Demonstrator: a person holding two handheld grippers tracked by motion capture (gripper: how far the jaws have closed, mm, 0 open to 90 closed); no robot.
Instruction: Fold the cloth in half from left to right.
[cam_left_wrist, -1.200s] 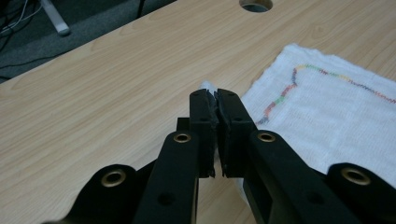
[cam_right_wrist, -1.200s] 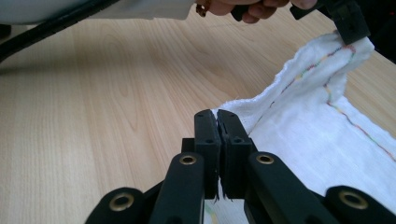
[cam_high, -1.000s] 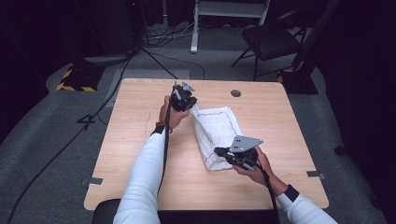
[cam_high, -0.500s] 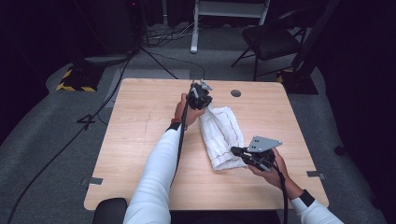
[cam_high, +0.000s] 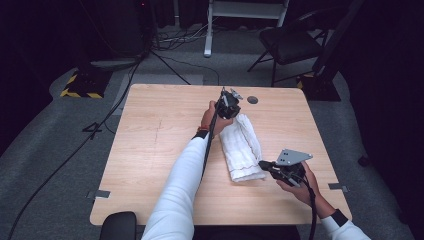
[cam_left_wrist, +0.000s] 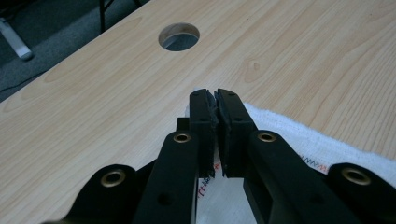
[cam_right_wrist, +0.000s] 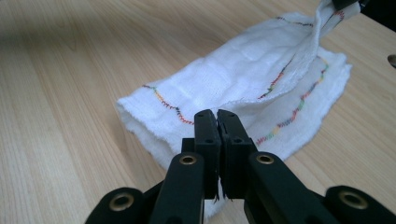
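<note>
A white cloth (cam_high: 242, 145) with coloured stitching along its hem lies folded lengthwise on the wooden table (cam_high: 160, 130). My left gripper (cam_high: 233, 113) is at the cloth's far end, shut on a corner that it holds a little above the table. In the left gripper view the jaws (cam_left_wrist: 216, 95) meet with white fabric (cam_left_wrist: 299, 135) under and between them. My right gripper (cam_high: 261, 164) is at the near end, shut on the cloth's edge. The right gripper view has the closed jaws (cam_right_wrist: 217, 114) in front of the cloth (cam_right_wrist: 243, 70), whose upper layer rises toward the far corner.
A round cable hole (cam_high: 252, 100) sits in the table just beyond the left gripper. A chair (cam_high: 290, 45), a white stand, cables and a yellow-black striped block (cam_high: 80, 92) are on the floor behind. A black seat edge (cam_high: 117, 225) is at the table's front left.
Both hands moved to the right across the table with the cloth's edge, laying one half over the other. The cloth is now a narrower strip.
</note>
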